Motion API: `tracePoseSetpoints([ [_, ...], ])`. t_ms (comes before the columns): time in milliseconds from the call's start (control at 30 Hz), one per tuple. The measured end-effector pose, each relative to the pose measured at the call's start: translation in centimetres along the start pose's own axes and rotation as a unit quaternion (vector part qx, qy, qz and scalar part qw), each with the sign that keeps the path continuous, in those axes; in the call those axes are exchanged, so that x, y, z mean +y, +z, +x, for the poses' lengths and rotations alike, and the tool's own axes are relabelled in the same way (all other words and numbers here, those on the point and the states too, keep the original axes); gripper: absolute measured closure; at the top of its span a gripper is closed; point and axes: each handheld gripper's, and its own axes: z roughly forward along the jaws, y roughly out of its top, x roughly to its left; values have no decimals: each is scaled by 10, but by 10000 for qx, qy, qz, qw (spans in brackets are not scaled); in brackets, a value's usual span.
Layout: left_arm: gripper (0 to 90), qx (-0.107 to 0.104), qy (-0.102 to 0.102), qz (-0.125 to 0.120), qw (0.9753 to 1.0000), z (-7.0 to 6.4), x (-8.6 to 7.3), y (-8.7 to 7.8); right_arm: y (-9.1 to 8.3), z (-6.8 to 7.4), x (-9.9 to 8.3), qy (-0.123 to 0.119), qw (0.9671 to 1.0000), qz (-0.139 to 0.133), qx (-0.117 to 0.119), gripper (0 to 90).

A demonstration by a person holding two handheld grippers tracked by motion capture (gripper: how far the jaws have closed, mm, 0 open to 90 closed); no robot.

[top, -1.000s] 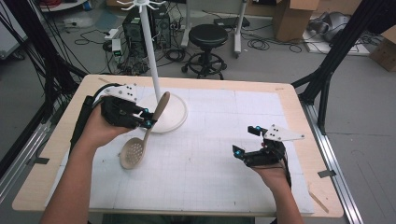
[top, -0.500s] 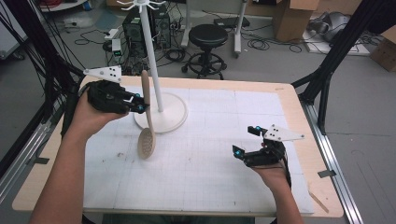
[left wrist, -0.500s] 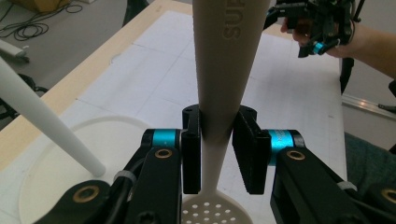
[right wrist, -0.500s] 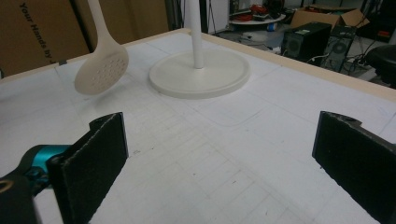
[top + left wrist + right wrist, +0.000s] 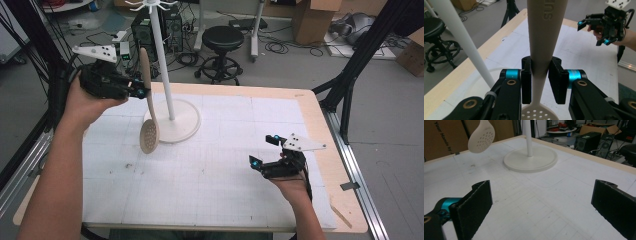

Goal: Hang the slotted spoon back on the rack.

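Note:
A beige slotted spoon point(image 5: 148, 107) hangs upright in the air, perforated bowl down, left of the white hook stand point(image 5: 169, 85). My left gripper point(image 5: 141, 91) is shut on its handle; in the left gripper view the spoon handle point(image 5: 543, 37) is clamped between both black jaws, and the stand's pole point(image 5: 461, 40) rises close at the left. The stand's round base point(image 5: 530, 158) and the spoon's bowl point(image 5: 481, 137) appear in the right gripper view. My right gripper point(image 5: 263, 152) rests low over the table at the right, open and holding nothing.
The white gridded mat point(image 5: 210, 170) covers the wooden table point(image 5: 320, 125). Behind the table are a black stool point(image 5: 224, 40), a computer tower, cables and cardboard boxes point(image 5: 310, 20). Black frame legs stand at both sides.
My left gripper has lifted the spoon up and back, swinging it from a slant to upright beside the stand's pole. The right gripper has stayed still.

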Motion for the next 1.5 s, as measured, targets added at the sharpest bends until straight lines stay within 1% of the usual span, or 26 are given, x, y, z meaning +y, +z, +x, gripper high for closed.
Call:
tracePoseSetpoints([
  [33, 737, 10, -20, -34, 10000, 2, 3, -2, 0, 0, 0, 14, 10000, -2, 1, 26],
  [67, 737, 34, 4, -26, 10000, 4, 5, -5, 0, 0, 0, 14, 10000, 0, -2, 26],
  [133, 737, 87, -36, -40, 9999, 8, 11, -10, 0, 0, 0, 21, 10000, 9, -2, 26],
  [233, 737, 176, -34, -30, 9998, 13, 19, -15, 0, 0, 0, 7, 10000, 6, 5, 26],
  [267, 737, 192, -41, -16, 9998, 15, 21, -17, 0, 0, 0, 36, 10000, 13, -1, 26],
  [467, 737, 358, -103, 15, 9993, 26, 33, -24, 0, -1, 0, 21, 10000, 15, -2, 26],
  [667, 737, 569, -199, 59, 9982, 36, 44, -30, -1, -1, -1, 48, 10000, 8, 11, 26],
  [800, 737, 700, -243, 135, 9972, 42, 48, -31, -1, -1, -1, 36, 10000, -3, -5, 26],
  [967, 737, 830, -364, 198, 9957, 49, 47, -30, -1, -2, -1, 55, 10000, 1, -1, 26],
  [1100, 737, 885, -383, 247, 9950, 52, 48, -30, -1, -2, -1, 52, 10000, 5, -9, 26],
  [1267, 737, 886, -364, 276, 9950, 54, 52, -29, -1, -3, -1, 63, 10000, -10, -13, 26],
  [1500, 737, 902, -357, 393, 9945, 55, 56, -22, -1, -3, -2, 71, 10000, 0, -4, 26],
])
